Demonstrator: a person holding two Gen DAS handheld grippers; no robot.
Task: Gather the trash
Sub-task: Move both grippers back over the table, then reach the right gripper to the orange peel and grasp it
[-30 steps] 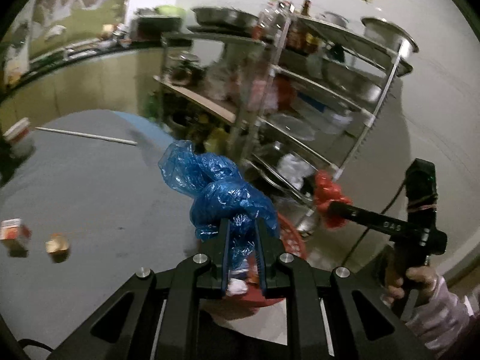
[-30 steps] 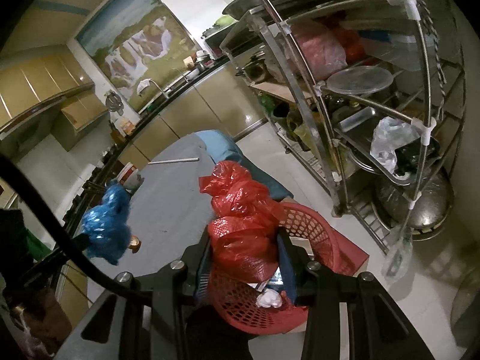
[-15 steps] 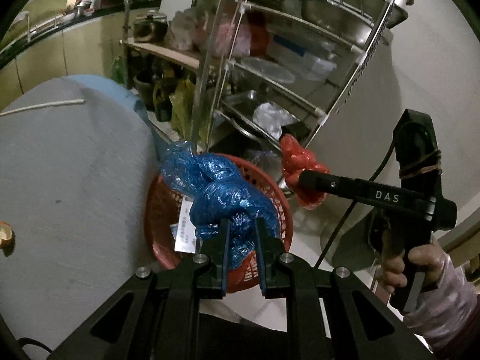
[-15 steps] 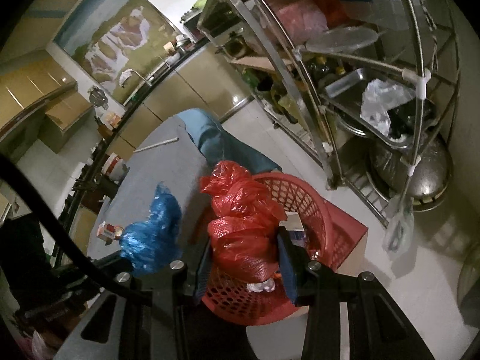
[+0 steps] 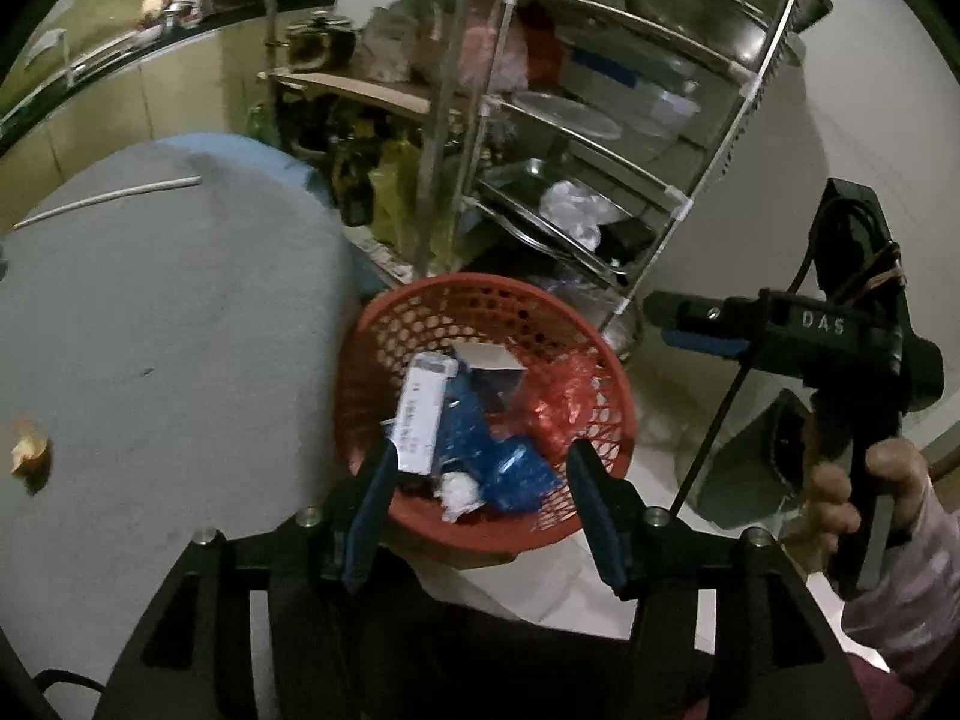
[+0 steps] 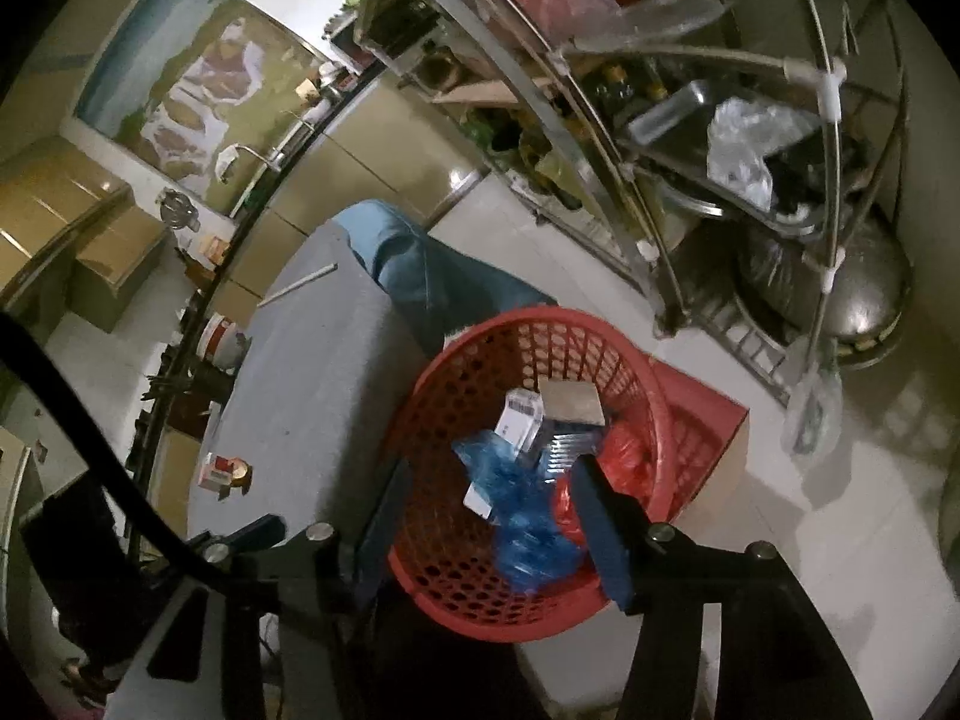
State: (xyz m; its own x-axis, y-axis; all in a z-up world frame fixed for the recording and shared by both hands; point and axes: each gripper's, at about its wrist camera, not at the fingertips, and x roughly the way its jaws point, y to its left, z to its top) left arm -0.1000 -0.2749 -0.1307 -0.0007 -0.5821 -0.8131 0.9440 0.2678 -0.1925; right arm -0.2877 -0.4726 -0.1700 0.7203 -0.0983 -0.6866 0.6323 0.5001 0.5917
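Red mesh basket (image 5: 480, 300), the landmark, stands on the floor just beside the grey table (image 5: 150, 330), its round mouth facing up. Inside it lie the collected items. The blue plastic bag (image 5: 510, 468) is crumpled on the basket's bottom toward the near wall; in the right wrist view (image 6: 528, 516) its long axis runs from the basket's middle to the near rim. The red plastic bag (image 5: 558, 402) lies against the blue one, on the side of the basket away from the table; its orientation cannot be told. A white printed carton (image 5: 423, 414) lies flat in the basket on the table side, long axis pointing from the near wall toward the far wall. A grey box (image 6: 570, 405) rests beyond it, near the basket's far wall. A small white wad (image 5: 459, 489) sits at the near wall.

Left gripper (image 5: 480, 510) hangs above the basket's near rim, jaws opening, nothing between them. Right gripper (image 6: 492, 516), held by a hand (image 5: 852, 492), hangs over the basket likewise, jaws opening and empty; in the left wrist view it reaches (image 5: 660, 315) in level with the basket's far rim.

On the table, well apart from the basket, lie a small scrap (image 5: 27, 450) and a thin white stick (image 5: 108, 198). A metal rack (image 5: 600, 150) stands behind the basket.
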